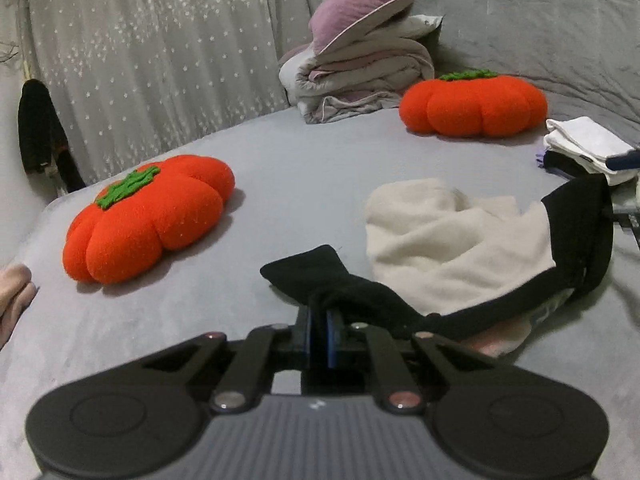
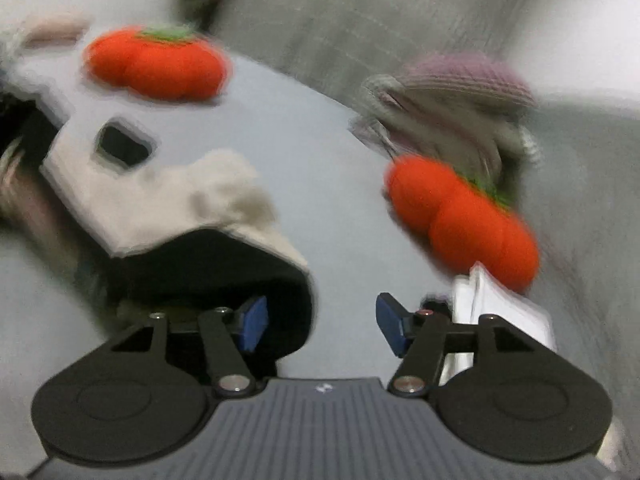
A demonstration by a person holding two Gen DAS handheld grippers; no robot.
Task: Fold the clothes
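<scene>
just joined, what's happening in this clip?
A person is folding clothes on a grey bedsheet with two handheld grippers. The left gripper is shut on a black sock that trails across a crumpled cream garment. The right gripper is open, nothing between its blue pads. Two orange pumpkin cushions lie nearby.

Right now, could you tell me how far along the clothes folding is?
Done: a folded white stack sits at the bed's edge. In hand: the left gripper pinches the black garment; the right gripper has jaws apart, empty. Left: the rumpled cream garment.
</scene>
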